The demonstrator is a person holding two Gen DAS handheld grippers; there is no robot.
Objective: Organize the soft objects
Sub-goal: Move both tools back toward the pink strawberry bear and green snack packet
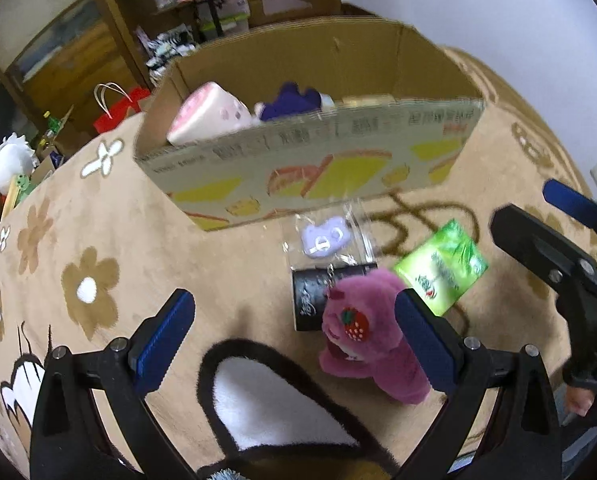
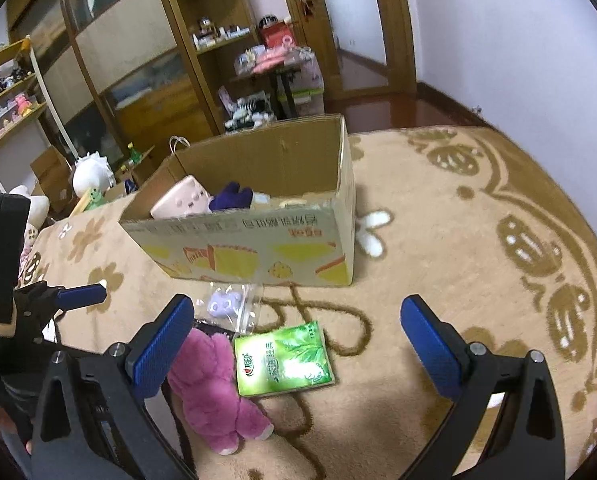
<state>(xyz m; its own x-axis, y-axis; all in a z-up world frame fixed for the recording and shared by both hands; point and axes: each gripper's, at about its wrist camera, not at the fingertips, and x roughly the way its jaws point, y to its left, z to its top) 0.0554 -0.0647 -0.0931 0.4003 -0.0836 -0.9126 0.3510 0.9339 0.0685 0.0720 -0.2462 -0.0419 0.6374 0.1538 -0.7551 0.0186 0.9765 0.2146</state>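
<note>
One fuzzy pink plush bear (image 1: 362,332) on carpet (image 1: 178,240)

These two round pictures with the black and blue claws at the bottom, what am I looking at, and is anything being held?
Each picture comes from a fisheye camera on a hand-held two-finger gripper, looking forward along its blue-padded fingers. A person holds one in each hand; there is no robot arm.

The first is the left gripper, the second the right gripper. Both are open and hold nothing.

They hover over a tan flowered rug. On it stands an open cardboard box already holding a pink plush and a purple plush. In front lie a pink bear, a green tissue pack, a bagged lilac toy and a dark cylinder.
</note>
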